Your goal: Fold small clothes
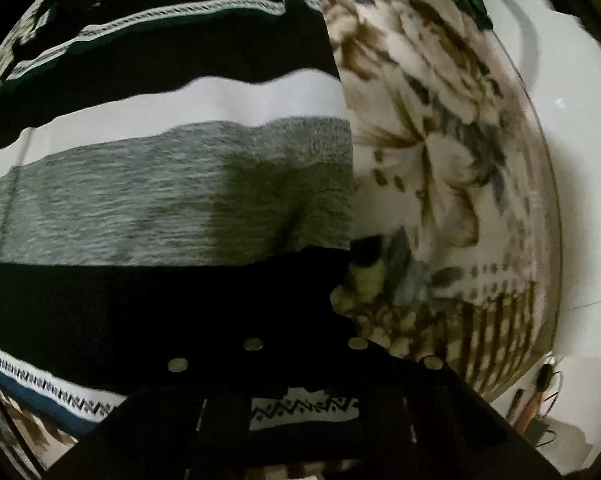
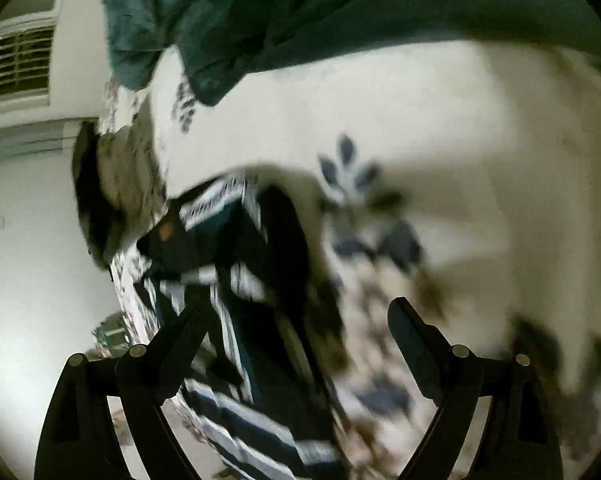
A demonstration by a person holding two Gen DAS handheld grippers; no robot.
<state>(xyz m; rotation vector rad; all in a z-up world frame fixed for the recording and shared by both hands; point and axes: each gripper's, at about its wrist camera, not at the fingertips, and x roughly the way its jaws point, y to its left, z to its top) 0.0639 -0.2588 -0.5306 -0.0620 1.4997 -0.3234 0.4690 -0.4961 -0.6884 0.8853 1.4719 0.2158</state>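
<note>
Lying flat beneath the left claw [image 1: 300, 412], the striped garment [image 1: 160, 184] fills most of the left wrist view, with bands of black, white and heathered grey running across it and narrow patterned trim lines farther ahead and just short of the claw. Its side edge runs ahead of the claw and slightly to the right, where it meets the floral bedspread [image 1: 440, 168]. The left claw is dark and sits low against the black band of the garment; a patch of patterned white trim shows through its frame, but whether its fingers are clenched on cloth or released cannot be told. Beyond the bedspread's curved edge, to the claw's right, lies a pale floor [image 1: 572, 160].

Seen from the right wrist view, which is blurred, the right claw [image 2: 296, 308] is spread wide and released, grasping nothing. The striped garment [image 2: 240, 320] passes under the left finger [image 2: 188, 320] of this claw and extends ahead of it in navy, black and white stripes. The right finger [image 2: 412, 332] hovers over the floral bedspread [image 2: 420, 140]. Farther ahead of the claw, a dark teal cloth [image 2: 320, 12] lies across the bedspread. To the claw's left are a white wall [image 2: 28, 220] and a window blind [image 2: 16, 64].
</note>
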